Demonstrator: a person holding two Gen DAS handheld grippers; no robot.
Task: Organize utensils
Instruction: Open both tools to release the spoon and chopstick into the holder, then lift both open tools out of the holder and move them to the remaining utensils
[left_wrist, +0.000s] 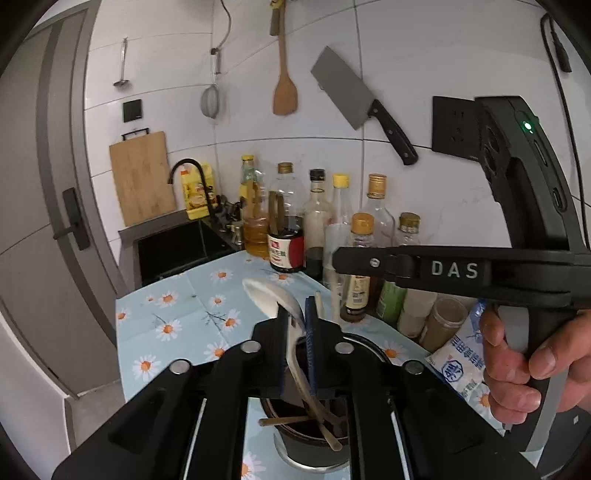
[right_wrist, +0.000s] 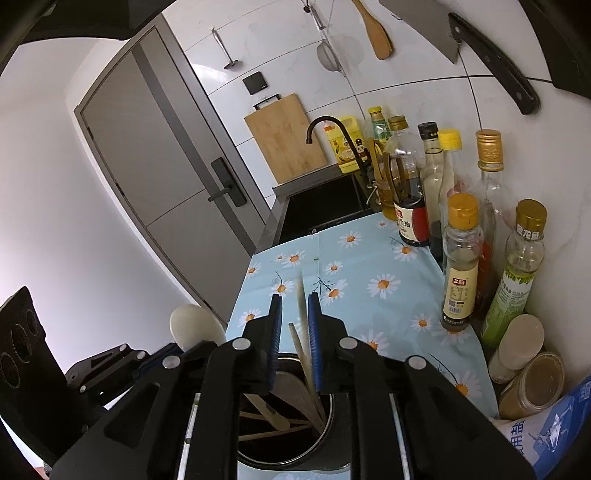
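My left gripper (left_wrist: 298, 314) is shut on a white spoon (left_wrist: 271, 297), gripping its handle, with the bowl pointing up and away. The handle's lower end reaches into a dark round utensil holder (left_wrist: 314, 435) that holds several wooden chopsticks. My right gripper (right_wrist: 295, 314) is closed around pale chopsticks (right_wrist: 303, 332) that stand between its blue pads; their lower ends are inside the same holder (right_wrist: 288, 443). The right gripper (left_wrist: 369, 264) shows in the left wrist view above the holder. The spoon bowl (right_wrist: 195, 326) and left gripper show at lower left in the right wrist view.
A daisy-print blue cloth (left_wrist: 192, 314) covers the counter. Several sauce and oil bottles (right_wrist: 461, 258) line the wall at right, with jars and a salt bag (right_wrist: 546, 432). A black sink (right_wrist: 325, 210) and faucet lie beyond. A cleaver (left_wrist: 354, 96), spatula and strainer hang on the tiles.
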